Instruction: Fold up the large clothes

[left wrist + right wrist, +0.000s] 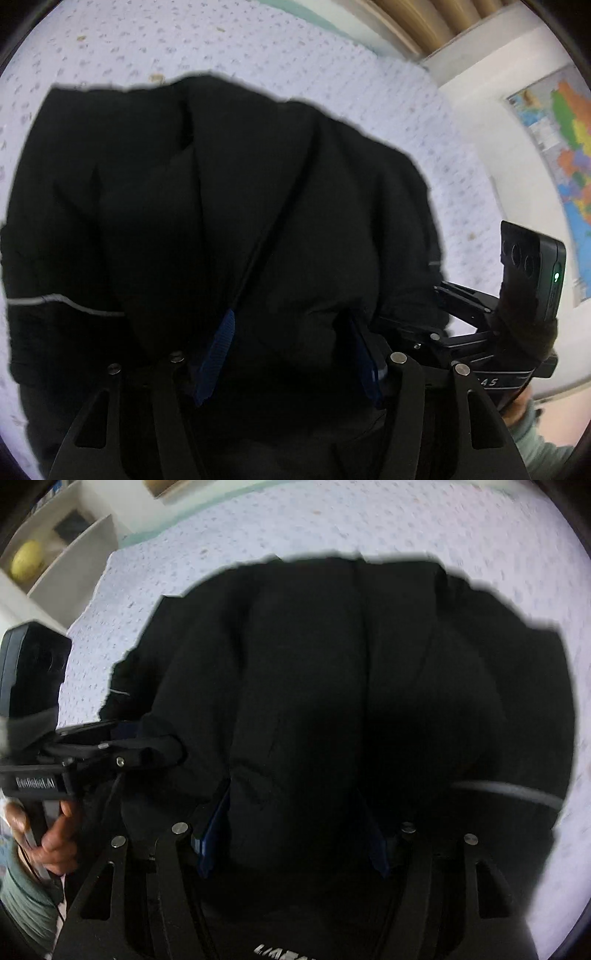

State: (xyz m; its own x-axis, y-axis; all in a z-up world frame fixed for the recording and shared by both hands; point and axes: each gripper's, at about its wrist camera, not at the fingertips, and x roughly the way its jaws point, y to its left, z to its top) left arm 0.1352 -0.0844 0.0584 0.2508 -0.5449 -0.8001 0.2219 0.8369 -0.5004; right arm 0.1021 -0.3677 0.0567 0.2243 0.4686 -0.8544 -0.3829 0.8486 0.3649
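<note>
Speckled bedsheet [258,51] carries the black jacket [207,206]; left gripper [291,350] and right gripper [291,830] gape wide over its near edge, ready to regrasp for another fold.

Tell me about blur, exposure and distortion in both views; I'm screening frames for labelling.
Left wrist view: black jacket underexposed, edges motion-smeared, wall map bowed by the fisheye. Right wrist view: jacket equally dark, outline smeared, bedsheet print blurred.

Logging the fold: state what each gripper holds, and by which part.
Nothing is clamped. The left gripper and the right gripper both stand open, each with a loose bulge of the black garment between its jaws.
</note>
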